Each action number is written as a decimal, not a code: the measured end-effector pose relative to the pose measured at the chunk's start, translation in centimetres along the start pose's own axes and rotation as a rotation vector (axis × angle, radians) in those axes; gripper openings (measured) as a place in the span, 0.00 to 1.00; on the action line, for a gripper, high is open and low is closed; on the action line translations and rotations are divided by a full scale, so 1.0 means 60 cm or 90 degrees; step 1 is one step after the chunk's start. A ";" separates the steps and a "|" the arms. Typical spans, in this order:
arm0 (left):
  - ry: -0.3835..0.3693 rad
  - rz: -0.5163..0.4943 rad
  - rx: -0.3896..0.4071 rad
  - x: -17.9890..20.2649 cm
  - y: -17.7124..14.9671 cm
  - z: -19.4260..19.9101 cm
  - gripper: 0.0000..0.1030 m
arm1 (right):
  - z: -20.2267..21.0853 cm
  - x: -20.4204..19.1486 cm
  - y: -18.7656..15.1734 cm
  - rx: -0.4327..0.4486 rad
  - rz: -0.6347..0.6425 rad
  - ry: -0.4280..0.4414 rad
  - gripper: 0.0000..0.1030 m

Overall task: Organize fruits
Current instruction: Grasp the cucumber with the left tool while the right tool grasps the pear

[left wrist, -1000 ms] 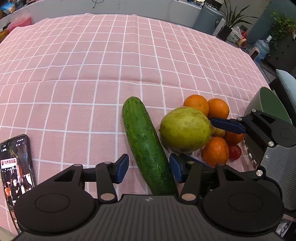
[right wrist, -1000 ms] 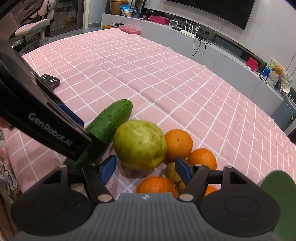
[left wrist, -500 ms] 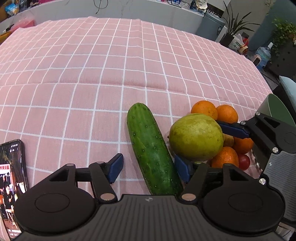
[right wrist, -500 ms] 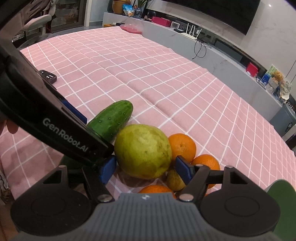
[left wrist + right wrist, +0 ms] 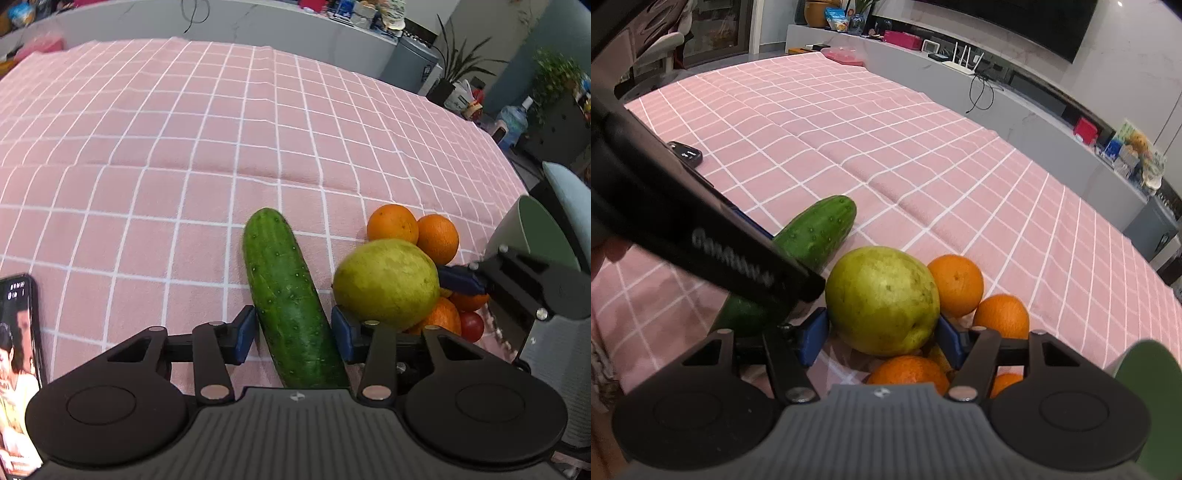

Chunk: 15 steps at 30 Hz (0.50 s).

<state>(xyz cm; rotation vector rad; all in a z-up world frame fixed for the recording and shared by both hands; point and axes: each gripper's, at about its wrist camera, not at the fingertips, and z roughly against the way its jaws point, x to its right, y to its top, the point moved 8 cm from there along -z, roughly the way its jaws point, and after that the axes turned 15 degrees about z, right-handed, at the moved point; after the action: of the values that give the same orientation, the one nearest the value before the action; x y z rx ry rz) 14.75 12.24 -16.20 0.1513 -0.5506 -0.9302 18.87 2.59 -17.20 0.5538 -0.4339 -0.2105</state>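
Fruit is heaped at about 4 o'clock of the left wrist view on a bench under a pink checked cloth [image 5: 184,147], in a room with a long grey counter [image 5: 1034,107] and potted plants [image 5: 454,70] at 1 o'clock. I count one cucumber [image 5: 288,295], one large green pear [image 5: 386,282], at least four oranges [image 5: 392,224], one red tomato [image 5: 471,326] and one phone [image 5: 16,369] at 8 o'clock. Left tool [image 5: 293,334] has its pads narrowed to straddle the cucumber, seemingly touching its sides, while the right tool [image 5: 881,338] has its pads against both flanks of the pear.
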 end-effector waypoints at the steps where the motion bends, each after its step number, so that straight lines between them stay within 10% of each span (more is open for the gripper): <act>1: -0.004 0.007 -0.003 -0.004 0.001 0.002 0.47 | 0.001 0.000 -0.001 0.000 -0.001 0.002 0.58; 15: 0.007 -0.028 0.012 0.006 0.003 -0.007 0.54 | -0.018 0.004 0.016 0.011 0.029 -0.007 0.64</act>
<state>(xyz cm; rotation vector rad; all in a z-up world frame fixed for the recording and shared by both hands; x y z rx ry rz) 15.25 12.02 -16.39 0.1863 -0.5489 -0.9663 19.64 3.80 -17.40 0.5594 -0.4588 -0.1663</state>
